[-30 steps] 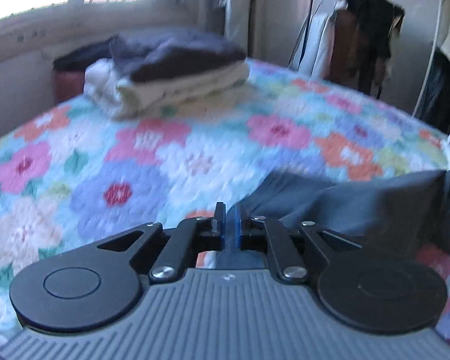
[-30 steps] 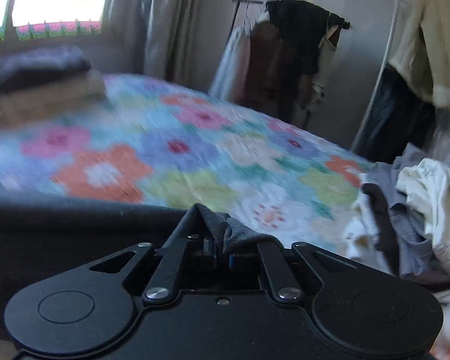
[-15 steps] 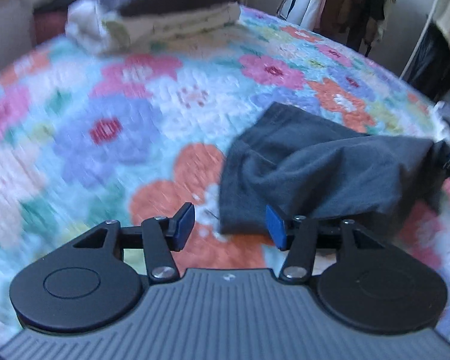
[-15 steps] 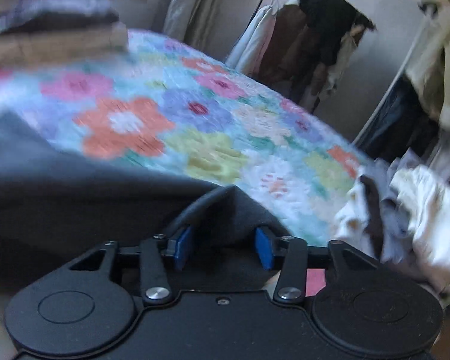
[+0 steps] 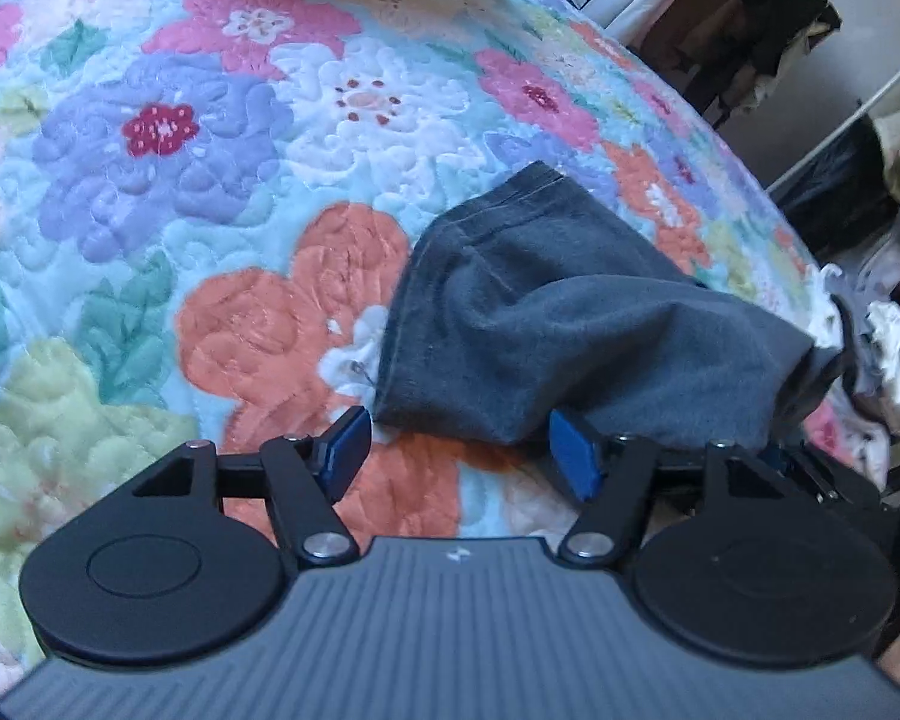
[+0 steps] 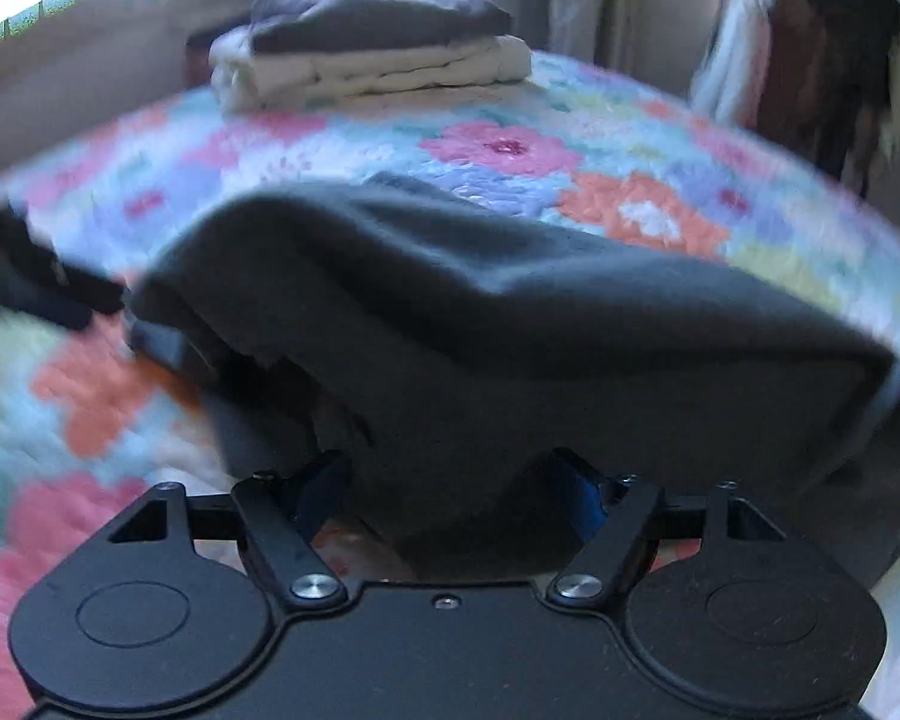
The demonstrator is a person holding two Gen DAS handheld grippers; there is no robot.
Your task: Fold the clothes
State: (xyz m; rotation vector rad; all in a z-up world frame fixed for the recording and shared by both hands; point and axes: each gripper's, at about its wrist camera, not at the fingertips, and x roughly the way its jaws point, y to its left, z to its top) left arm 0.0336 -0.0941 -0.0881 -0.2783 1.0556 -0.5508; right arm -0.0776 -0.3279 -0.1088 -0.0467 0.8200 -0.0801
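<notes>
A dark grey garment (image 5: 546,330) lies bunched on the floral quilt (image 5: 222,168), partly folded over itself. My left gripper (image 5: 459,450) is open, its blue pads just short of the garment's near edge, holding nothing. In the right wrist view the same garment (image 6: 510,312) fills the middle, blurred. My right gripper (image 6: 450,498) is open, and a fold of the cloth hangs loosely between its spread fingers. The left gripper shows as a dark blur at the left edge of the right wrist view.
A stack of folded clothes (image 6: 372,48), dark on top of cream, sits at the far side of the bed under the window. A heap of unfolded light clothes (image 5: 882,354) lies at the bed's right edge. Hanging clothes (image 5: 768,6) stand beyond the bed.
Both grippers were shut on the grey garment a second ago and have opened. The garment has dropped onto the quilt. Both grippers have tilted down toward the bed.
</notes>
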